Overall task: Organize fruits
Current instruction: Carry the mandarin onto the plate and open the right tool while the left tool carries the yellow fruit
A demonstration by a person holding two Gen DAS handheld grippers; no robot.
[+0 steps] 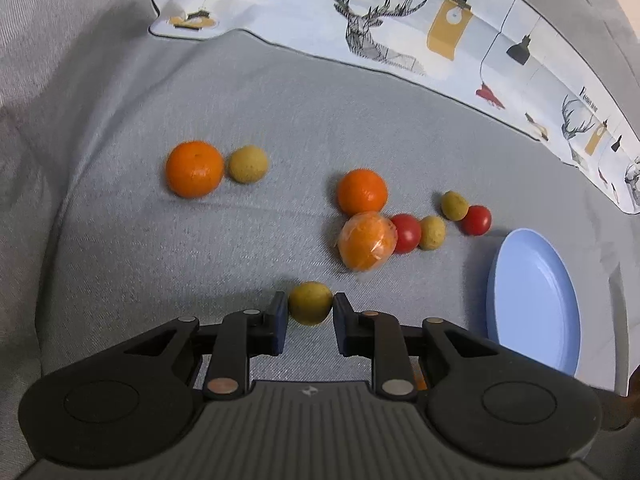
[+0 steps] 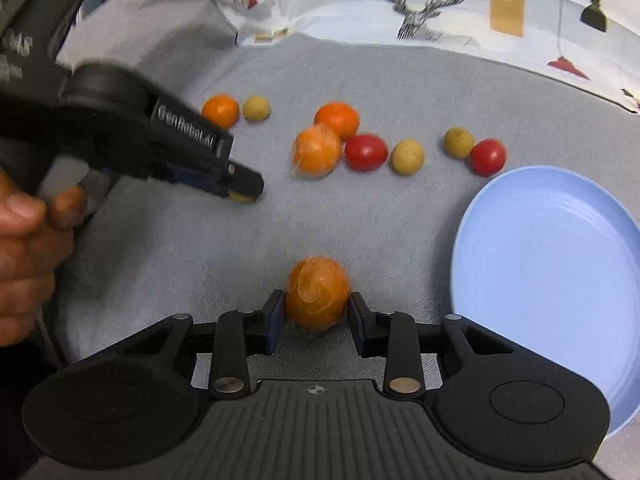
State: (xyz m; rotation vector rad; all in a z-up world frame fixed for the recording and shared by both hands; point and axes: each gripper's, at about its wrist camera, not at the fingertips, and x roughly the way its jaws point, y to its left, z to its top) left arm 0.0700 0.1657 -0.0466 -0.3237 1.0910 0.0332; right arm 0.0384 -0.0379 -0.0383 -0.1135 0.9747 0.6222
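My left gripper (image 1: 310, 310) is shut on a small yellow-green fruit (image 1: 310, 303); from the right wrist view the left gripper (image 2: 240, 194) reaches in from the left with that fruit (image 2: 242, 199) at its tip. My right gripper (image 2: 316, 308) is shut on a plastic-wrapped orange (image 2: 317, 292), left of the blue plate (image 2: 552, 280). On the grey cloth lie an orange (image 1: 195, 169) beside a yellow-green fruit (image 1: 247, 164), another orange (image 1: 362, 192), a wrapped orange (image 1: 367, 241), two red tomatoes (image 1: 406, 233) (image 1: 476, 220) and two more yellow-green fruits (image 1: 432, 232) (image 1: 454, 205).
A printed cloth (image 1: 400, 20) with deer and lamp pictures borders the grey surface at the back. The blue plate (image 1: 532, 304) lies at the right edge. A person's hand (image 2: 28, 240) holds the left gripper's handle at the left.
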